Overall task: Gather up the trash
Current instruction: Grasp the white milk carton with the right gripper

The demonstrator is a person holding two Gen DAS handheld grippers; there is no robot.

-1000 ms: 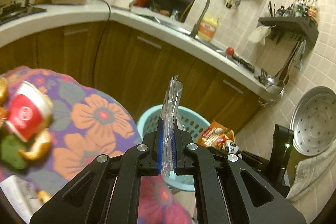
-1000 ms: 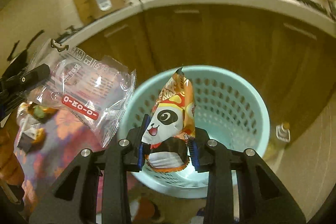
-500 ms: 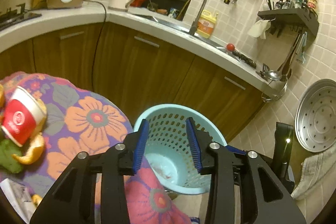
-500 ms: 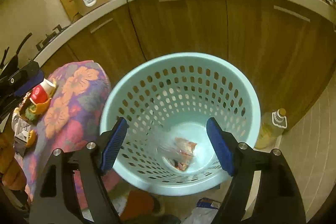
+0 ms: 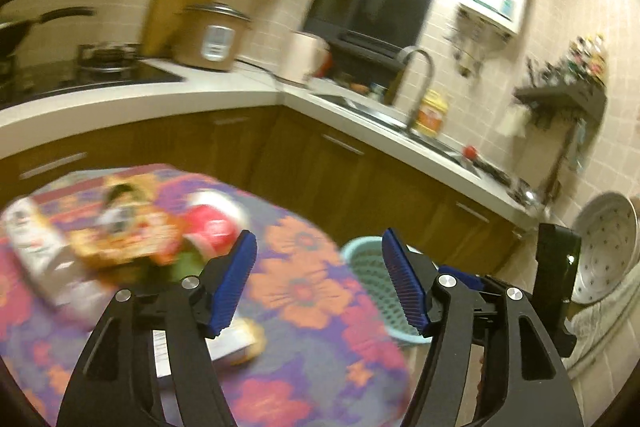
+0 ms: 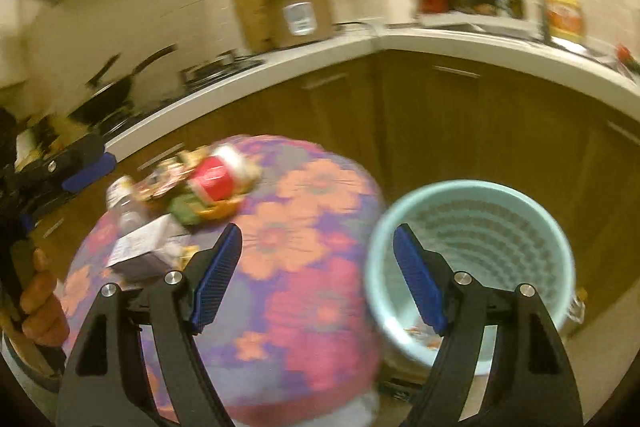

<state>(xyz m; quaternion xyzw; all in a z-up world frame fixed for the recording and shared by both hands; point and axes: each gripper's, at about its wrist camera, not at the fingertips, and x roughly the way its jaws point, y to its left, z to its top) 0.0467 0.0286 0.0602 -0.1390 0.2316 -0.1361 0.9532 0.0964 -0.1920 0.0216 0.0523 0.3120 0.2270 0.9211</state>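
Observation:
Both views are blurred by motion. My left gripper [image 5: 318, 281] is open and empty above the flowered table [image 5: 304, 291]. A pile of trash lies on the table's left part: a red cup [image 5: 212, 227], snack wrappers [image 5: 120, 239], a white packet [image 5: 32, 239], peel. The light blue basket [image 5: 368, 267] stands on the floor past the table's right edge. My right gripper [image 6: 316, 277] is open and empty, over the gap between the table [image 6: 296, 267] and the basket [image 6: 472, 259]. The red cup [image 6: 214, 181] and a white box [image 6: 140, 255] show on the table's far left.
A white counter [image 5: 180, 95] over brown cabinets wraps around behind, with a rice cooker [image 5: 212, 35], kettle, sink tap [image 5: 416, 75] and stove. A metal steamer tray [image 5: 604, 247] leans on the right wall. The left gripper body [image 6: 60, 167] shows at the right view's left edge.
Both grippers let their wrappers drop into the basket a second ago and opened. Since then both have swung left, away from the basket and toward the table's trash pile.

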